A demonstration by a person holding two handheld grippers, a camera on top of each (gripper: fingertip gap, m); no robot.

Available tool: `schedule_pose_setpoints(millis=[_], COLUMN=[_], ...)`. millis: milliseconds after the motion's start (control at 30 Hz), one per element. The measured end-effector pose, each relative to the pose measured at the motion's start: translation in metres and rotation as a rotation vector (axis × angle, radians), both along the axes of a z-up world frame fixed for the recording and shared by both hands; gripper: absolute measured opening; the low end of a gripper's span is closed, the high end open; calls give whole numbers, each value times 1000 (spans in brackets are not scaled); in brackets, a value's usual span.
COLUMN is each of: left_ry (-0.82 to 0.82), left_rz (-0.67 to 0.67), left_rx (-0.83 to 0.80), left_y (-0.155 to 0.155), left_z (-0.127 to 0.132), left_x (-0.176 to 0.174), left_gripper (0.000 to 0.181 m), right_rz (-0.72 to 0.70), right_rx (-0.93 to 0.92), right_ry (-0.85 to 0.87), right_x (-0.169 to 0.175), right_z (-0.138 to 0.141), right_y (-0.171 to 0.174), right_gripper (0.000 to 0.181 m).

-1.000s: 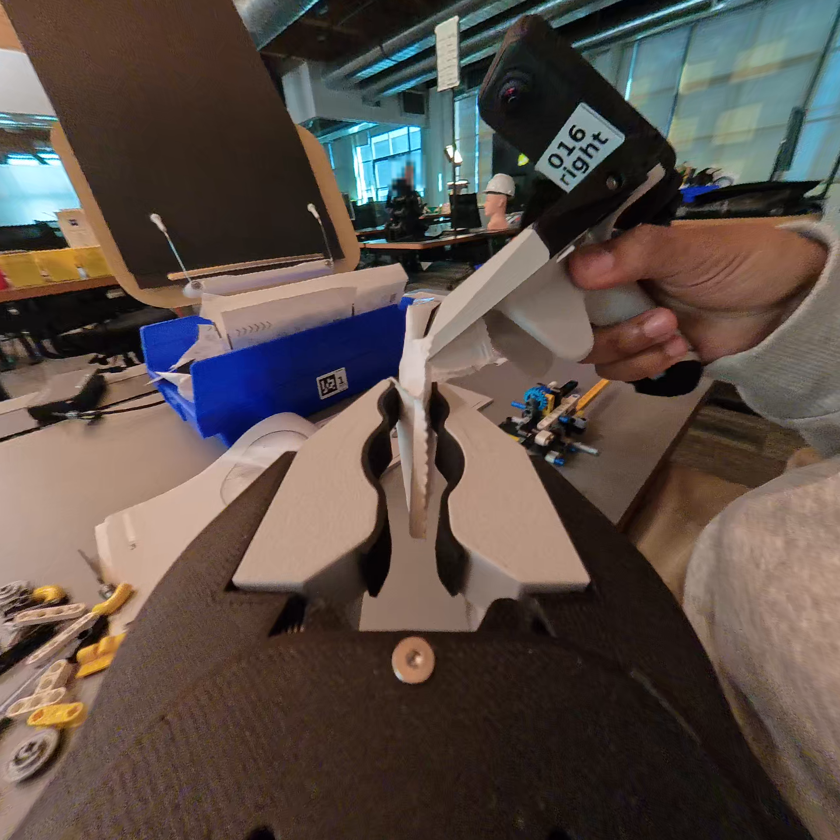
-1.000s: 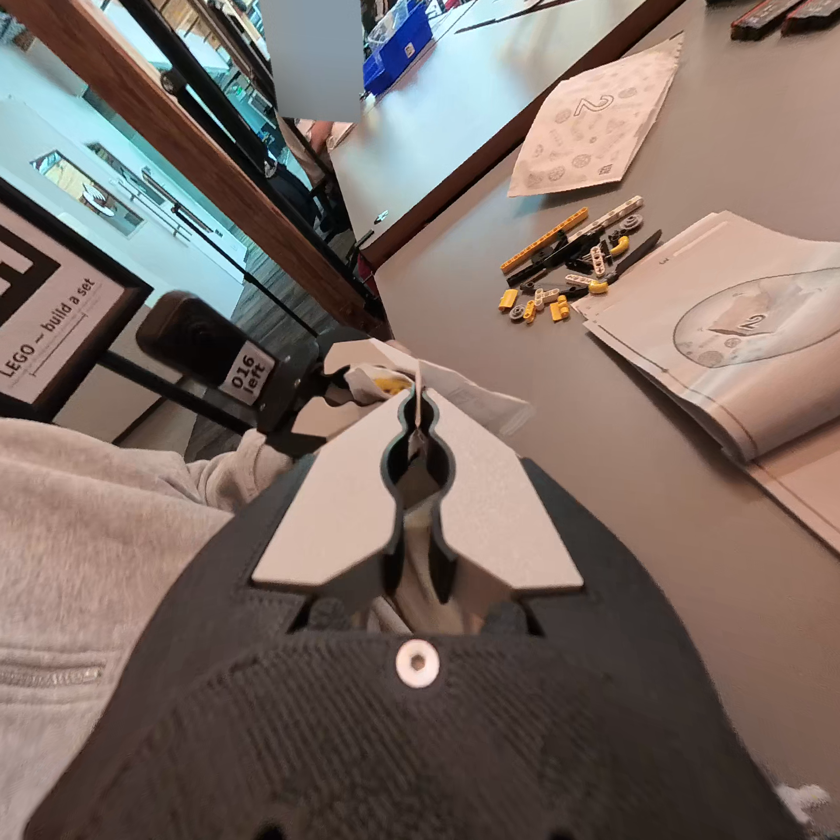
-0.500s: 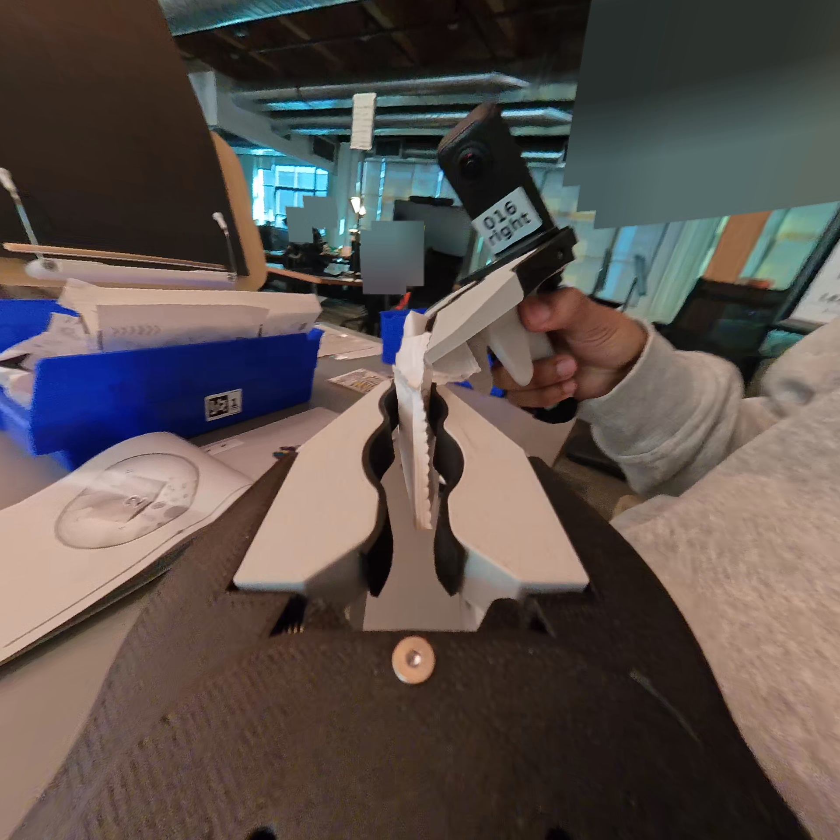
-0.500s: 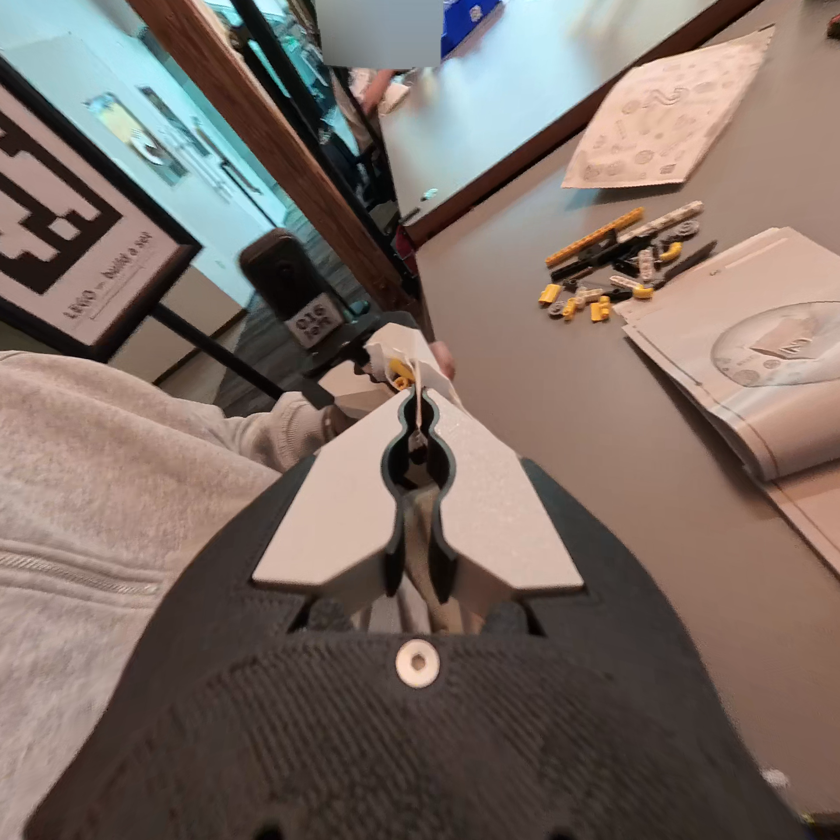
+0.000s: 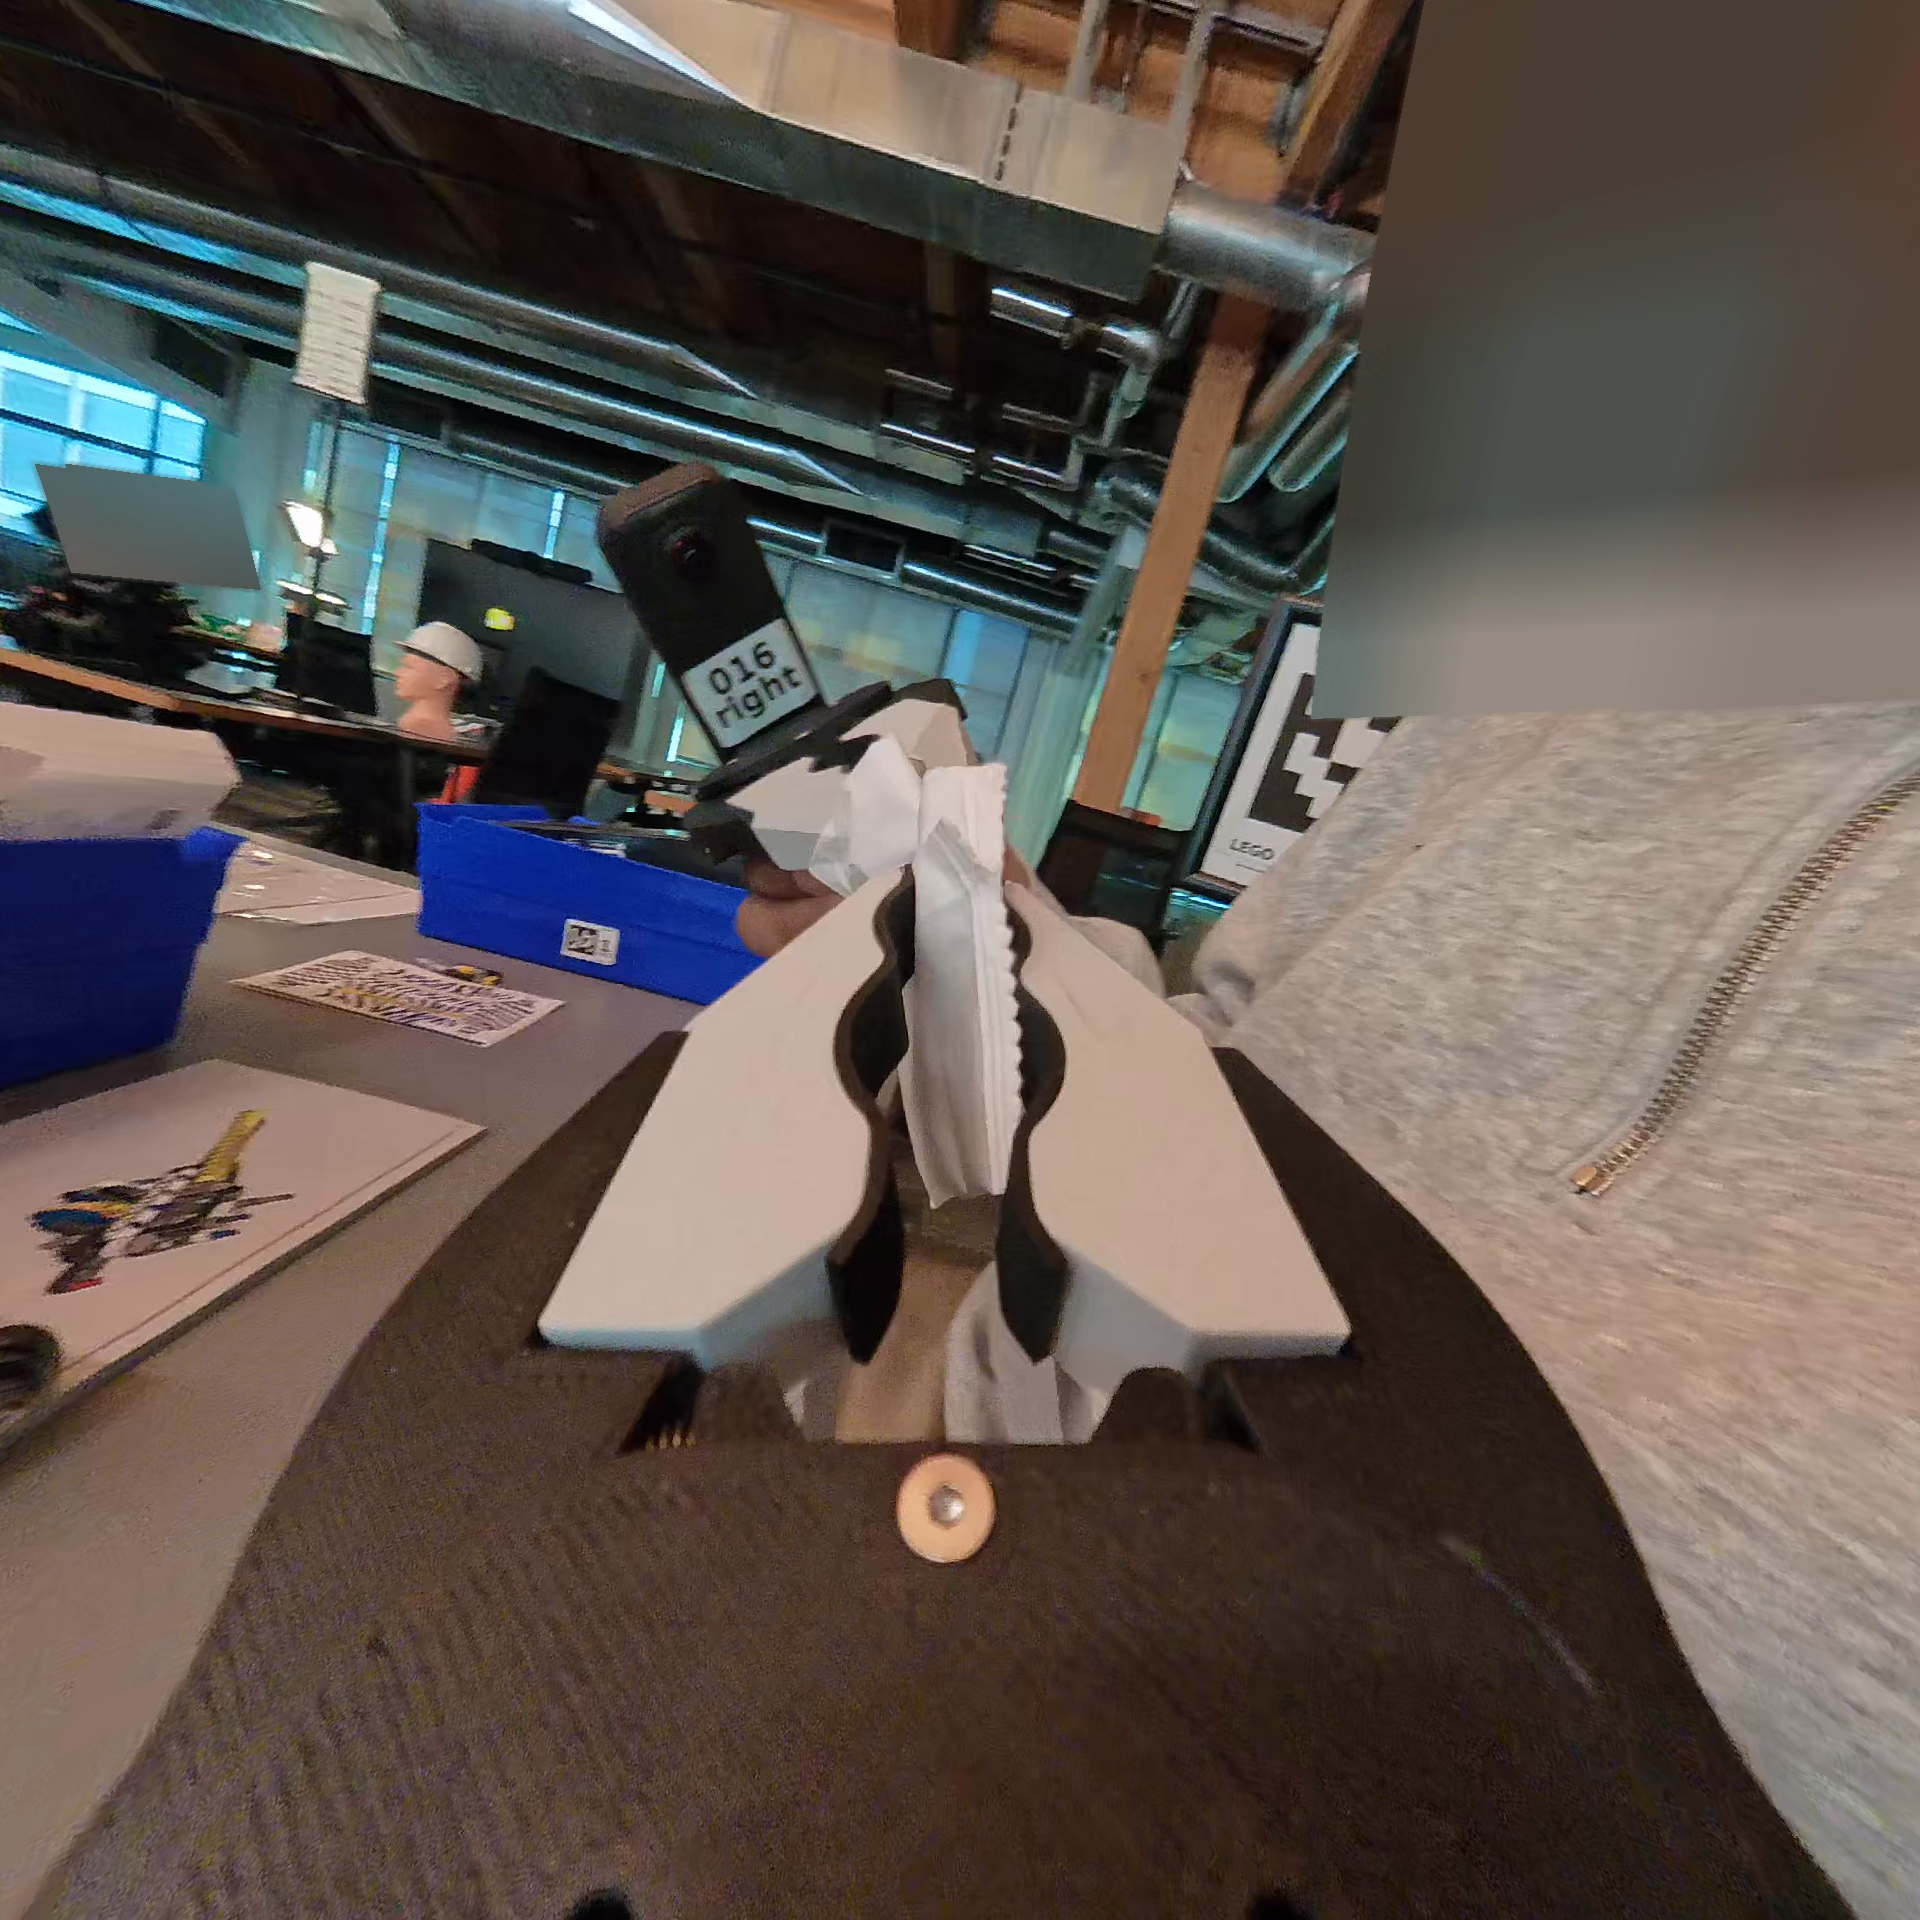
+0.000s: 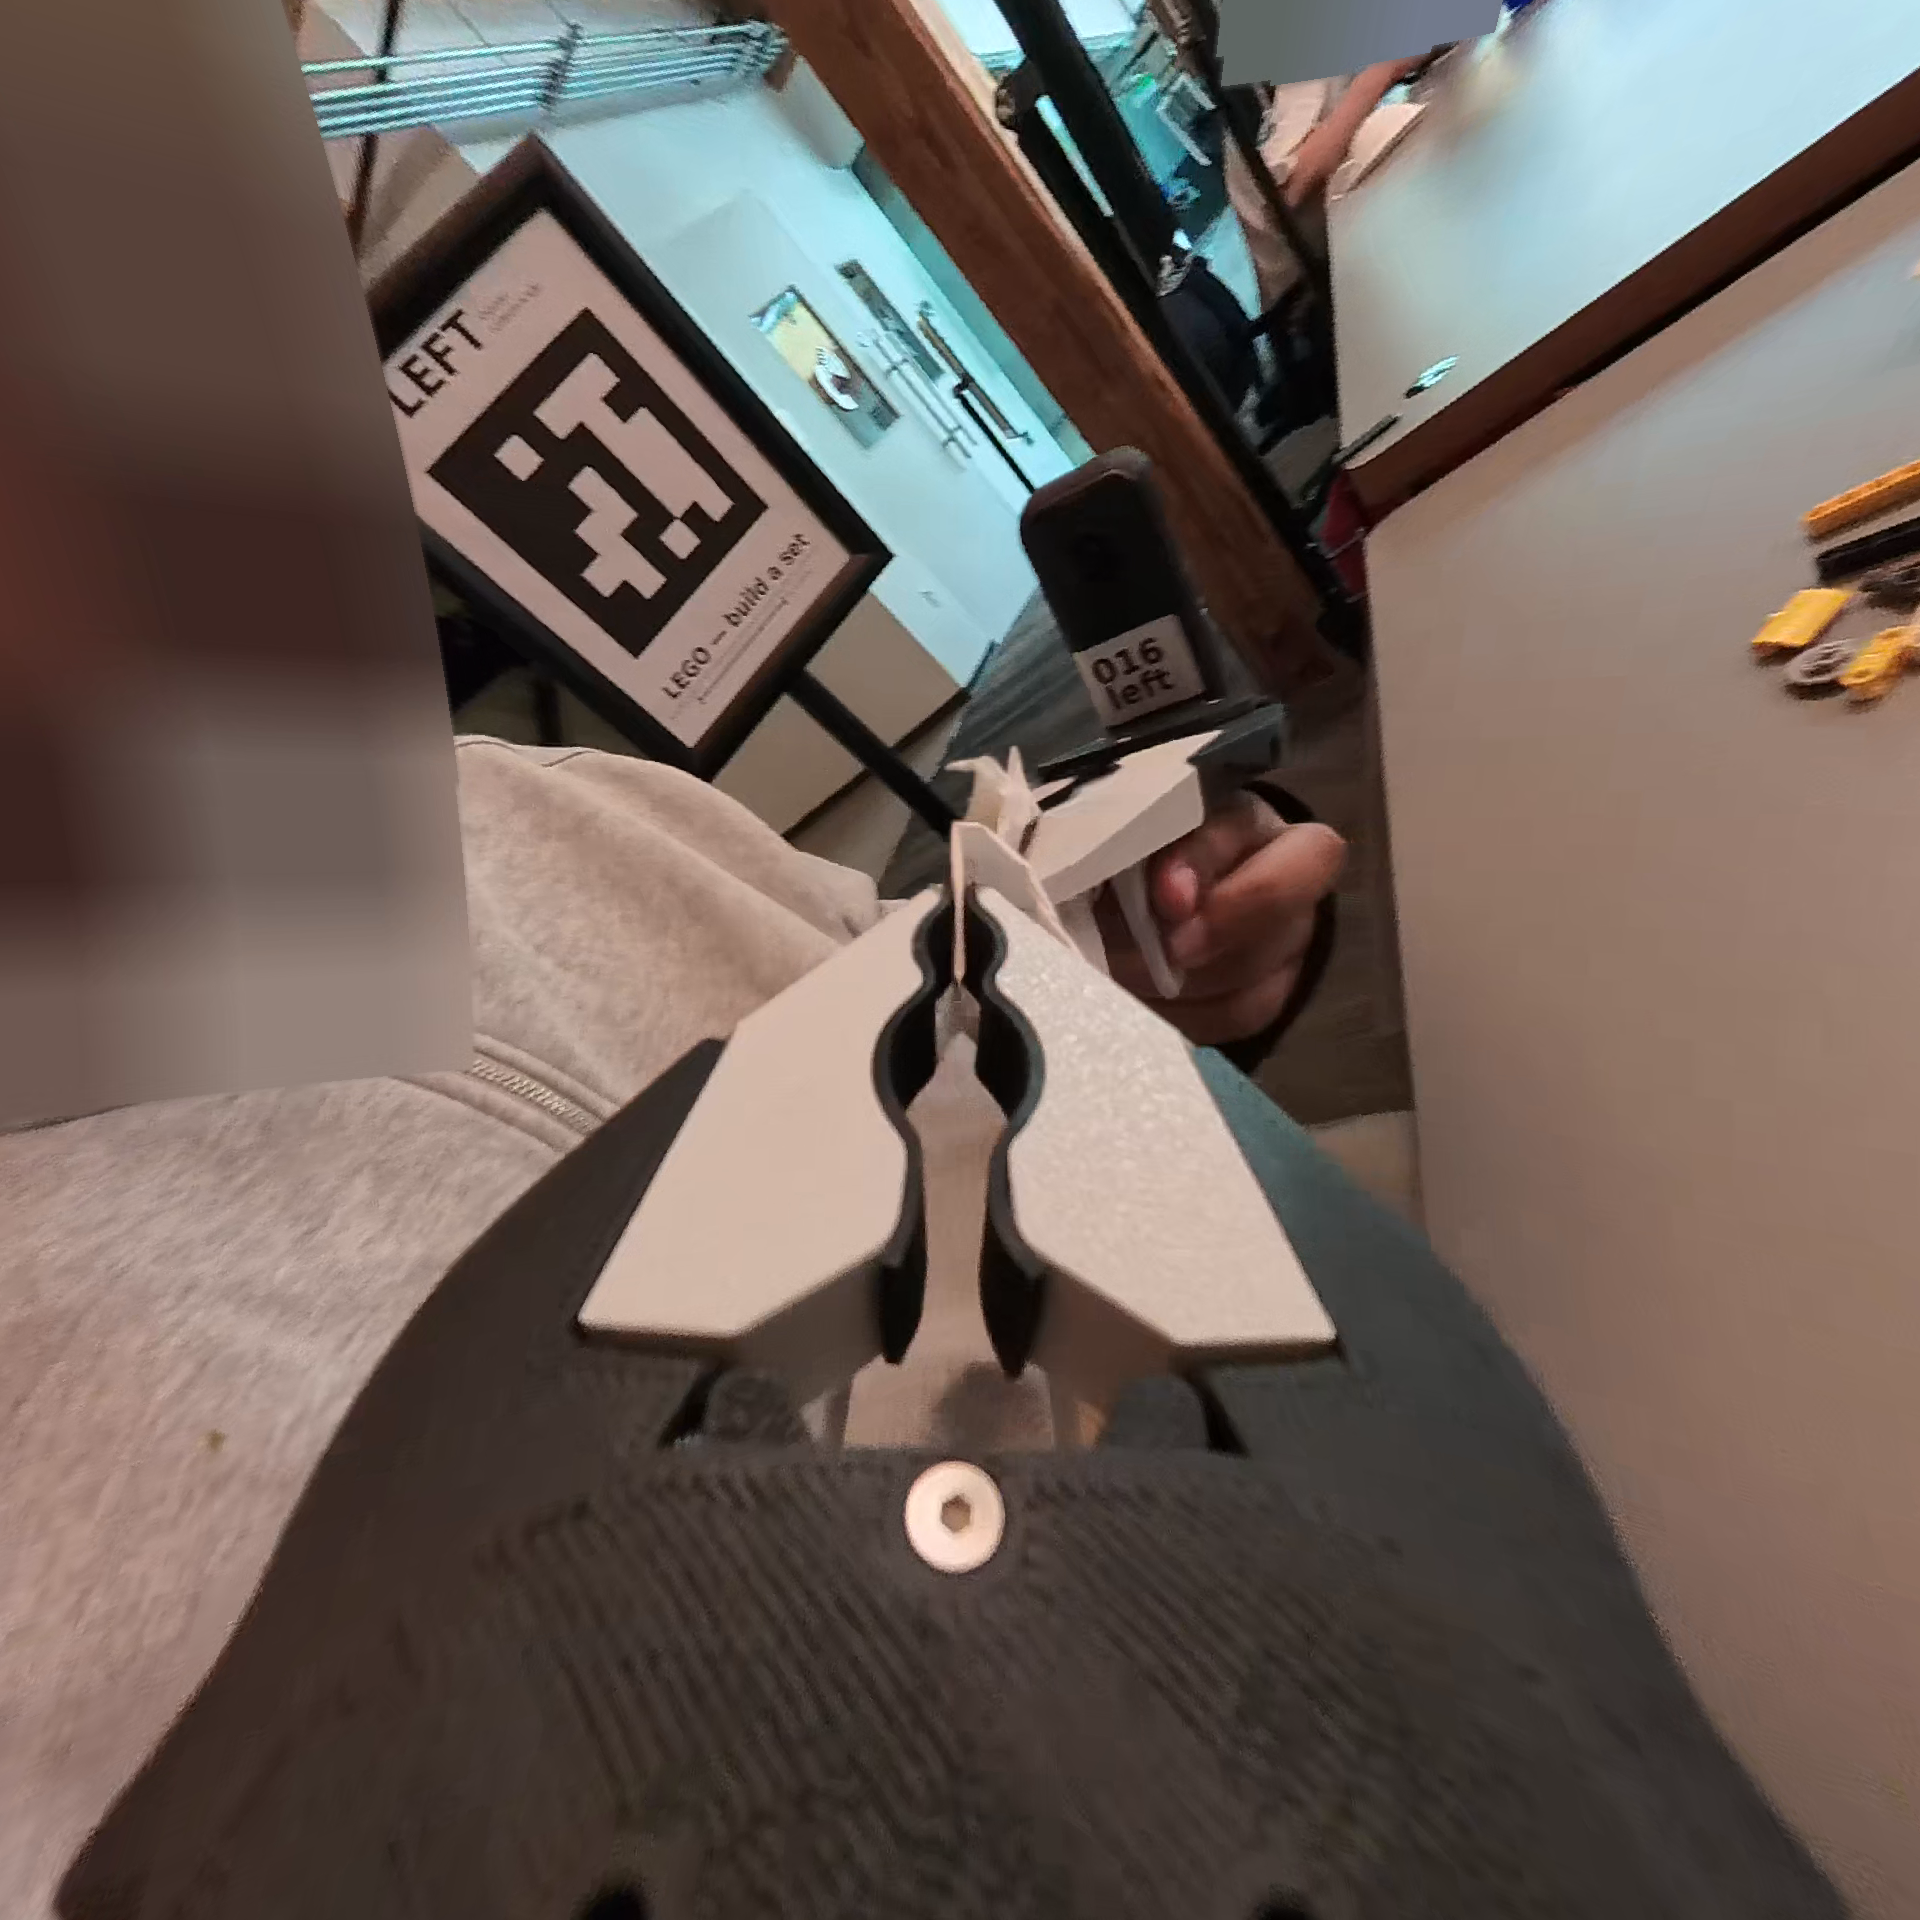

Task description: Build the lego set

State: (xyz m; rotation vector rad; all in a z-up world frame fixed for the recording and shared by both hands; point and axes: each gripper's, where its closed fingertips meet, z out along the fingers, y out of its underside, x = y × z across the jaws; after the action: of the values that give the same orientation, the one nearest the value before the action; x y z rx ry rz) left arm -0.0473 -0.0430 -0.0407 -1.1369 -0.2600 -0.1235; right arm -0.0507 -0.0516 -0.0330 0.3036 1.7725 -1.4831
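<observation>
A: We have both tongs clenched on the same white paper bag [image 5: 961, 997]. The left tongs [image 5: 951, 935] pinch its serrated edge, and the right tongs [image 6: 966, 940] grip the crumpled end just beyond, at about twelve o'clock from us in the left wrist view.

B: And we hold the bag up off the tabletop [image 5: 436, 1164], close to our grey sweatshirt [image 5: 1558, 1039]. What worries us?

A: If we mean to tear it open, the paper could give suddenly. Any pieces inside would then fall into our lap or onto the floor, since in the right wrist view the bag hangs past the tabletop's edge. We cannot tell what it contains.

B: The grip could slip too. Thin paper between hard tongs may slide out rather than rip.

A: Better to work over the tabletop, we judge. It is smooth and grey. An instruction booklet [image 5: 197, 1184] lies at nine o'clock, with a sticker sheet [image 5: 400, 997] and blue bins [image 5: 582, 914] farther off at ten.

B: In the right wrist view, loose yellow and dark pieces [image 6: 1849, 623] sit at two o'clock on it.

A: Around us is an open workshop: exposed ducts, a wooden post [image 5: 1174, 582], big windows, and a framed marker sign [image 6: 623, 520] on a stand beside us.
</observation>
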Motion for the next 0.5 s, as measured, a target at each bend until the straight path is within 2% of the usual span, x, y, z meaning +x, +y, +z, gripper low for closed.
schedule_pose_setpoints(millis=[333, 500], left_ry=[-16, -31], left_rz=[-161, -123], left_rx=[77, 94], left_y=[-1, -6], left_z=[9, 9], left_x=[19, 11], left_gripper=[10, 10], right_rz=[182, 128], right_rx=[-143, -137], right_ry=[-208, -211], right_x=[15, 6], right_z=[8, 7], right_y=[3, -1], right_gripper=[0, 0])
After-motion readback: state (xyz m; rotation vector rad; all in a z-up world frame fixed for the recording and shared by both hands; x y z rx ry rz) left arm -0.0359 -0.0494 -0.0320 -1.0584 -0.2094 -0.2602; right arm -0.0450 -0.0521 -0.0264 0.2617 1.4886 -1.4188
